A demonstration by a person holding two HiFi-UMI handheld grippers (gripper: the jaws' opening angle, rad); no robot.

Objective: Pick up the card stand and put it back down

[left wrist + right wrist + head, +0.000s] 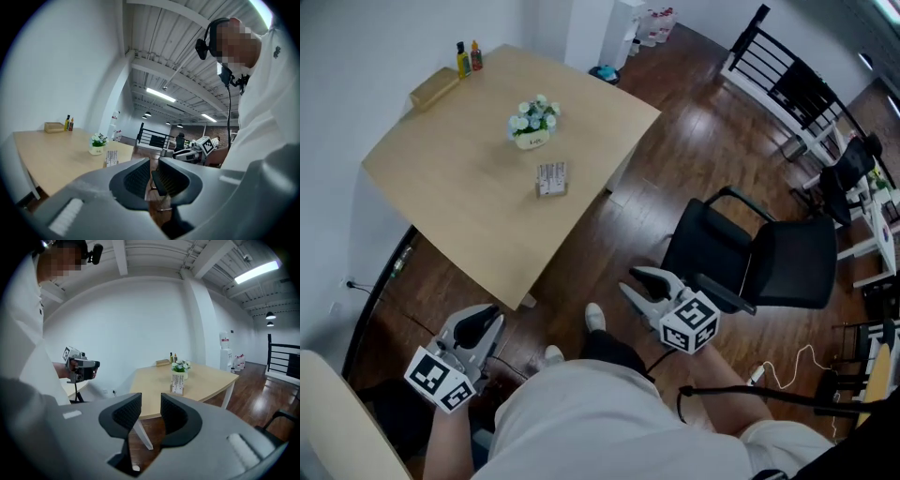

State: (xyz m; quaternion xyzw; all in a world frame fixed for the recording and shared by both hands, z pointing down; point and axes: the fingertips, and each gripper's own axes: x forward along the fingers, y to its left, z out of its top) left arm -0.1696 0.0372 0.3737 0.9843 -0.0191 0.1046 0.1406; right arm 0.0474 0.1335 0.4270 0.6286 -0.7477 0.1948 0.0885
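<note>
The card stand [551, 178], a small upright holder with white printed cards, stands on the light wooden table [459, 206], just in front of a pot of white flowers [532, 120]. It also shows in the left gripper view as the card stand [111, 158] and in the right gripper view as the card stand [177, 383]. Both grippers hang near my body, well short of the table. My left gripper [487, 317] [151, 171] has its tips together and holds nothing. My right gripper [626, 279] [151, 397] stands open, with only floor showing between its pads.
A black office chair [769, 258] stands on the dark wood floor right of my right gripper. Two small bottles [469, 58] and a wooden box [433, 87] sit at the table's far corner by the wall. Black railings and white desks fill the far right.
</note>
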